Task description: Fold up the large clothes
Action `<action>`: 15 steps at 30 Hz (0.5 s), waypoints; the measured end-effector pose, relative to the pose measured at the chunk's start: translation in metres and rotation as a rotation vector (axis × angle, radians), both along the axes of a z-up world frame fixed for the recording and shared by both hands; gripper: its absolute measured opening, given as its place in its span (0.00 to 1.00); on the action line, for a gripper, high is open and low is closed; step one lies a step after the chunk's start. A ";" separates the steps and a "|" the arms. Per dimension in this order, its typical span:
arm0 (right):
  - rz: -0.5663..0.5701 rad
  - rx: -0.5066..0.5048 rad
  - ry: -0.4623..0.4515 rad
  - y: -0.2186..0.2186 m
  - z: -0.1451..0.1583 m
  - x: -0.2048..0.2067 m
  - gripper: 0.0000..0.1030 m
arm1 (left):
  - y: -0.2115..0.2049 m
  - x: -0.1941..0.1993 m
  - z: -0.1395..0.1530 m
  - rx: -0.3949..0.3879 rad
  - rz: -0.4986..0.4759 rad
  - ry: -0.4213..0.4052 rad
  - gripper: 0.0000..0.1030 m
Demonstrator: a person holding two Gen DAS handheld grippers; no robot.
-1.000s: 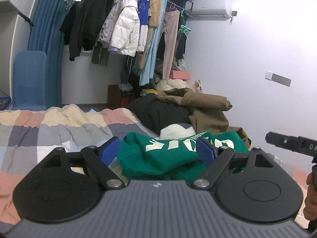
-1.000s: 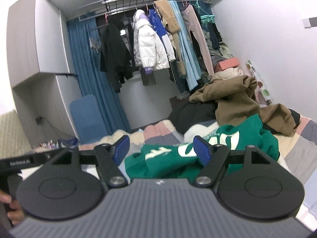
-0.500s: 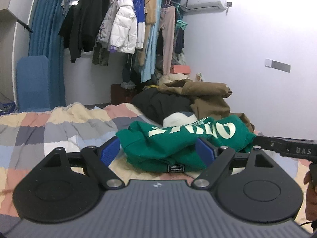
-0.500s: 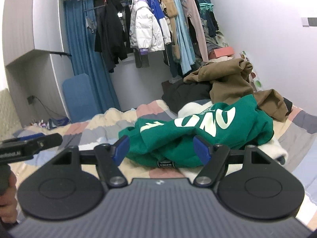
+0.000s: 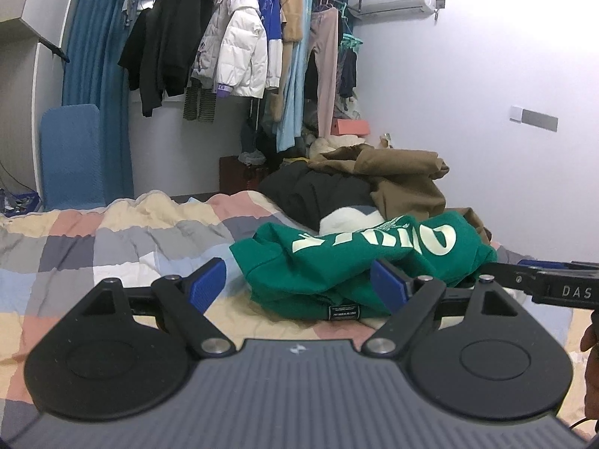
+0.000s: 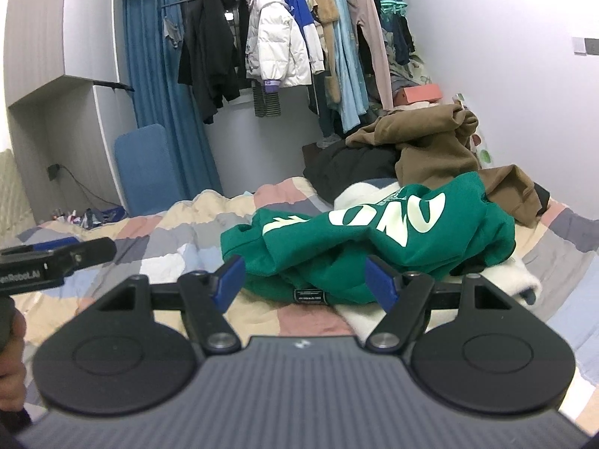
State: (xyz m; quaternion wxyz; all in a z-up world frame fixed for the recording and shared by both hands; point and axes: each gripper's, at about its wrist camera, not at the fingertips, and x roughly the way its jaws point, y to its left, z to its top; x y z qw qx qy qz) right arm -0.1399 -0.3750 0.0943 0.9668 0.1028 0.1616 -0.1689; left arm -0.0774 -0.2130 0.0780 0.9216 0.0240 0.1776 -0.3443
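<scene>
Crumpled green sweatshirt (image 5: 359,262) with pale lettering lies heaped on the patchwork bed (image 5: 112,247), toward its far right corner, against the piled clothes (image 5: 378,187). Left gripper (image 5: 297,288) and right gripper (image 6: 305,278) point slightly downward at it, jaws wide, holding nothing.

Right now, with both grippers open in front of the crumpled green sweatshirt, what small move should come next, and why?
Probably ease both grippers forward and low to the near hem of the green sweatshirt. It lies bunched on the checked quilt, its small black label facing you, and the left gripper and right gripper are open with nothing gripped, so no spreading or folding can begin before the hem is pinched.
</scene>
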 end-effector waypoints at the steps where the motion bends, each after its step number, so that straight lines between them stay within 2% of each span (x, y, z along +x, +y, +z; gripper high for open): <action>1: -0.002 0.003 0.004 -0.001 0.000 0.001 0.71 | -0.001 0.000 0.000 0.006 0.002 -0.001 0.85; 6: -0.008 -0.016 0.007 0.001 0.002 0.002 0.71 | 0.002 0.000 -0.001 0.007 0.012 0.007 0.88; 11: -0.013 -0.023 0.012 0.002 0.003 0.002 0.71 | 0.007 0.002 0.001 -0.021 0.022 0.021 0.96; 15: -0.020 -0.037 0.017 0.003 0.003 0.003 0.71 | 0.009 0.003 0.001 -0.005 0.031 0.020 0.98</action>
